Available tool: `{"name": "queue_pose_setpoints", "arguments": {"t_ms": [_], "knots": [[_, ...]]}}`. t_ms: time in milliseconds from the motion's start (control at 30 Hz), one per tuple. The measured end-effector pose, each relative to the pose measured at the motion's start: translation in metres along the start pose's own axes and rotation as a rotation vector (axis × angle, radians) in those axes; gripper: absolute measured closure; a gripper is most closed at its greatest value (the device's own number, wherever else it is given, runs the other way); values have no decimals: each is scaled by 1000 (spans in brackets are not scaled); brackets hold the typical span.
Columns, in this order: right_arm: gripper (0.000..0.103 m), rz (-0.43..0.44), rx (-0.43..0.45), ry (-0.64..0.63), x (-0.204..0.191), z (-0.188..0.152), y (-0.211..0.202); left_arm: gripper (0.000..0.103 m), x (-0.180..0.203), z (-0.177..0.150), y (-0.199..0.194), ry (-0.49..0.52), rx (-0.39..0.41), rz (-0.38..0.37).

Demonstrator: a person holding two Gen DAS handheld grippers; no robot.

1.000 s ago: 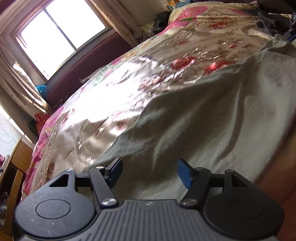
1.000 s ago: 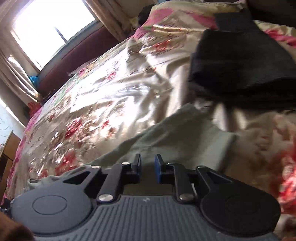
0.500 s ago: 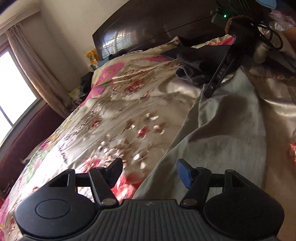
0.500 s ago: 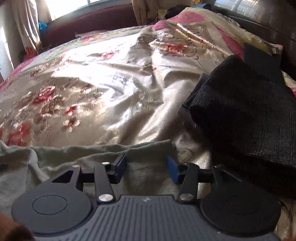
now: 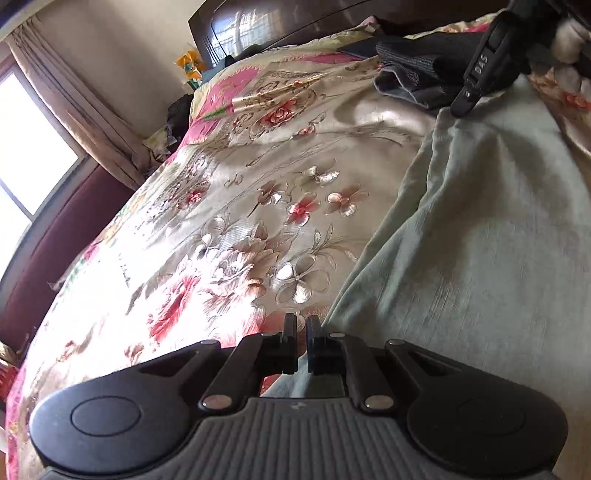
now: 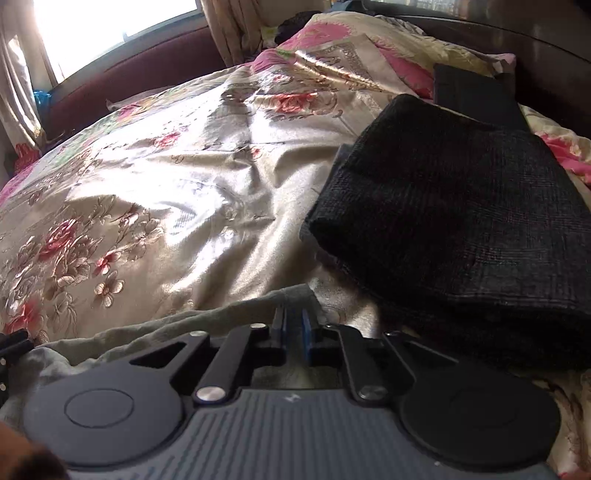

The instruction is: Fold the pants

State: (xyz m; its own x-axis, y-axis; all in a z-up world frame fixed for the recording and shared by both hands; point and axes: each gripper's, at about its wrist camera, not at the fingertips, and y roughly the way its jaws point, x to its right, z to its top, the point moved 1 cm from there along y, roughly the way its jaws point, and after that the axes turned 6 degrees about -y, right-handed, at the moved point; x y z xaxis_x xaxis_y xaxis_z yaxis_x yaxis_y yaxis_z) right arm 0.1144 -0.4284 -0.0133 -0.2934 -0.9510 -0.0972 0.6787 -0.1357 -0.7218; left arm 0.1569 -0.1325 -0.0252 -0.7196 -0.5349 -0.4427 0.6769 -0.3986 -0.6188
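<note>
Pale green pants (image 5: 480,258) lie spread on the floral bedspread (image 5: 229,229). My left gripper (image 5: 301,332) sits at their near left edge, jaws shut with a fold of the cloth pinched between the pads. In the left wrist view the right gripper's black fingers (image 5: 476,81) press down on the far end of the pants. In the right wrist view my right gripper (image 6: 293,328) is at the pants' hem (image 6: 221,317) near its corner. Its jaws are closing, the pads nearly together with the hem between them.
A folded black garment (image 6: 461,221) lies just right of the right gripper, with another dark piece (image 6: 472,92) behind it. The dark wooden headboard (image 5: 295,22) closes the far end. A window (image 5: 29,166) and curtains (image 5: 85,110) stand beyond the bed's left side.
The left gripper swung from facing the window toward the headboard and went from wide open to shut at the pants' edge. The right gripper's jaws widened, then narrowed onto the hem.
</note>
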Motion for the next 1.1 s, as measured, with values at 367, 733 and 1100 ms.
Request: {"name": "queue_pose_setpoints", "arguments": {"t_ms": [367,733,1100], "knots": [[67,133,-10,331,20,-69,-78,72,32,1,-16,32,44,-71],[69,145,40,430,22,-68,-52,72,41,-8,-25,34,32,-64],[99,237,194,612,51,-71,-78,67,31,-13,-46,-22,44,-56]]}}
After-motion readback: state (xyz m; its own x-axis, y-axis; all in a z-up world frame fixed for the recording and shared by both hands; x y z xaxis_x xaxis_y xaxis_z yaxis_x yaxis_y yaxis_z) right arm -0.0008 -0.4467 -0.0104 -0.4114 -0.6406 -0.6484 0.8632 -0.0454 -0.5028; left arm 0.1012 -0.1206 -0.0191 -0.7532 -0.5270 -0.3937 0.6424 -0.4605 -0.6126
